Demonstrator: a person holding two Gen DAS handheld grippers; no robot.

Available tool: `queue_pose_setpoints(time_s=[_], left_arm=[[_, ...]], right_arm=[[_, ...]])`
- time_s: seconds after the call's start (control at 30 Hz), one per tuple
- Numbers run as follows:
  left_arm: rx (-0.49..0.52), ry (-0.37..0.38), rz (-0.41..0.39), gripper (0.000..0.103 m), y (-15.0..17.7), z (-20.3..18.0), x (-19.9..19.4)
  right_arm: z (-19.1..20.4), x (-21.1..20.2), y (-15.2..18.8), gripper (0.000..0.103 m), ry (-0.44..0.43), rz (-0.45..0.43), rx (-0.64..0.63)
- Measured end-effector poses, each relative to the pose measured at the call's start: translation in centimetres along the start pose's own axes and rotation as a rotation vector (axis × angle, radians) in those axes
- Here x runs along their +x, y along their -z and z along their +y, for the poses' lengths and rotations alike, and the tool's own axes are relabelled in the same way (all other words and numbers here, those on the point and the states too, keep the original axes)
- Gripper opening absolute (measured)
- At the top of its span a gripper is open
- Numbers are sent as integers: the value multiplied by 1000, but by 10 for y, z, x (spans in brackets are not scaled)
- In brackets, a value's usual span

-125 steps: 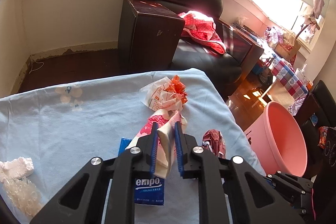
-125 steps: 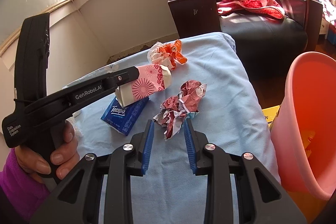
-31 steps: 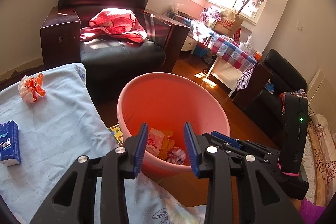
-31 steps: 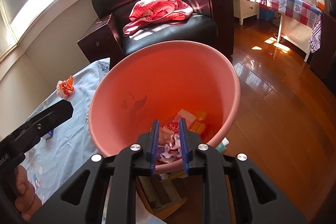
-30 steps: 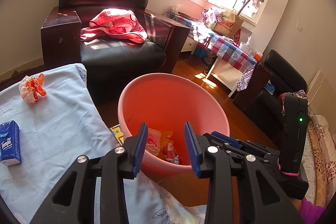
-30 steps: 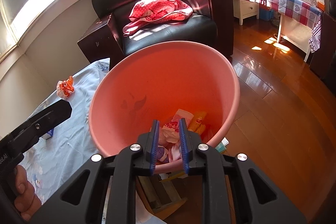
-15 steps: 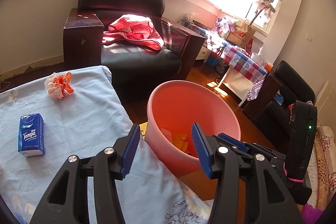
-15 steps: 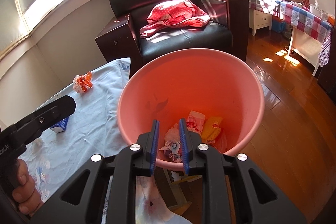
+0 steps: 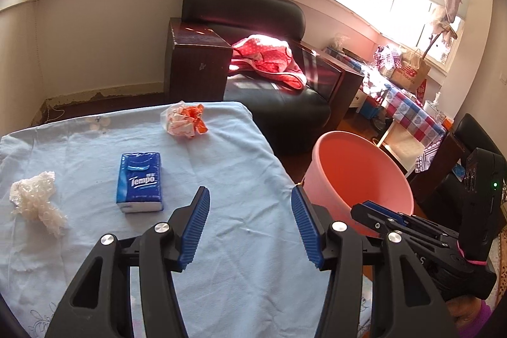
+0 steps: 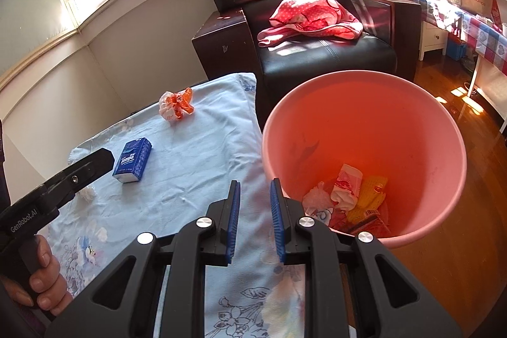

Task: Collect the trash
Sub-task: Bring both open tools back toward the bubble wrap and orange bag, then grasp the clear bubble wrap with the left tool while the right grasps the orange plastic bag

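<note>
The left gripper point(image 9: 250, 219) is opening, its fingers wide and empty above the desk point(image 9: 221, 154). The right gripper point(image 10: 254, 217) has narrow fingers, gripping nothing, beside the pink bucket point(image 10: 412, 129).

Your orange-and-white crumpled wrapper point(image 9: 183, 123) at the bench's far edge, clear crumpled plastic wad point(image 9: 36, 203) at its left, pink bucket point(image 10: 427, 129) upright on the floor beside, wrappers point(image 10: 345, 195) lying inside.

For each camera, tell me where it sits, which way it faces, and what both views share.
Left wrist: on the left gripper, facing down across the blue cloth; its empty jaws are opening, and the right gripper shows.
Right wrist: on the right gripper, facing the pink bin; a hand shows.
Shared: tissue pack, crumpled wrapper, bin, armchair.
</note>
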State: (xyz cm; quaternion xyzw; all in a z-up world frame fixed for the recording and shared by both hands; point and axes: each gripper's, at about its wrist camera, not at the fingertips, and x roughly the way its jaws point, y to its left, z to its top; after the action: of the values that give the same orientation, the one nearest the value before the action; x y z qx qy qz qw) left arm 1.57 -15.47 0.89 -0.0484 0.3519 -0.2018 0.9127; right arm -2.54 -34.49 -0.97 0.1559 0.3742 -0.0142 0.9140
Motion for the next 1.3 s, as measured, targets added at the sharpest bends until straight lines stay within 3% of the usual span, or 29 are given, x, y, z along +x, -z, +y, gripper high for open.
queue_pose_setpoints(time_s=[0.27,0.77,1.03,1.3], left_arm=[[-80,-138,-9,53,21,53,-37],[-319,-358,-35,58,62,153,-99],[-462,-291,-2,58,52,169,-69],[-558,-334,44,58,37,183,-17]], right_arm=[[31,2,1,20,-65,13,-35],[79,8,11,20,-166,59,-130],[90,27,15,20,-183,112,-157],[94,49,4,20,-181,125,-166]])
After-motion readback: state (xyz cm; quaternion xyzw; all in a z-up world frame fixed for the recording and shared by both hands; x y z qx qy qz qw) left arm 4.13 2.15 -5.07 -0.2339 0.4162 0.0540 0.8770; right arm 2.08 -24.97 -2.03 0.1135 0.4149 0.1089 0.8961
